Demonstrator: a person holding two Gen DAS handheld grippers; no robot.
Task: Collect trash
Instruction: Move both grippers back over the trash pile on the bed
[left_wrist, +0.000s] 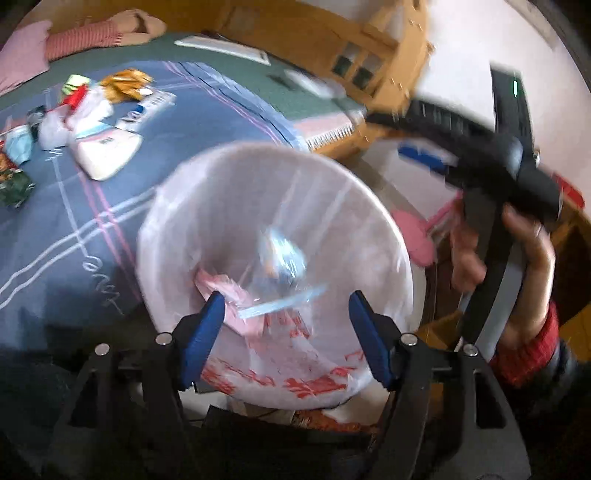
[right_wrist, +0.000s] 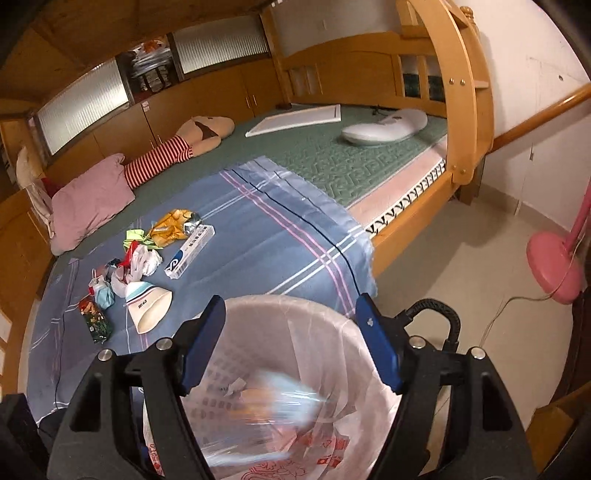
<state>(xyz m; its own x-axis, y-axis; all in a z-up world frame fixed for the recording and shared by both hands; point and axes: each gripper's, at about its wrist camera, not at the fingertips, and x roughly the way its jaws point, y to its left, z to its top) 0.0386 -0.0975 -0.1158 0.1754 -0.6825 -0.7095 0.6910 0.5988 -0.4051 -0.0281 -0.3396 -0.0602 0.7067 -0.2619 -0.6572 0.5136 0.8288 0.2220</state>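
- Left gripper (left_wrist: 286, 332) is held wide open, nothing gripped, above white plastic-lined round bin (left_wrist: 369, 206).
- Right gripper (right_wrist: 290, 343) is spread wide, empty, over the bin.
- Blurred clear plastic wrapper (right_wrist: 269, 406) is seen inside the bin.
- Pile of crumpled wrappers and cartons (right_wrist: 147, 266) is left on blue plaid bedsheet (right_wrist: 277, 236), far left.

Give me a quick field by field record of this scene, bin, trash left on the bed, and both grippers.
bin: trash bin lined with white bag, beside the bed
in bin: blurred clear wrapper, pink paper
left on bed: trash pile on blue sheet, with toothpaste box
left gripper: open, over bin
right gripper: open, over bin
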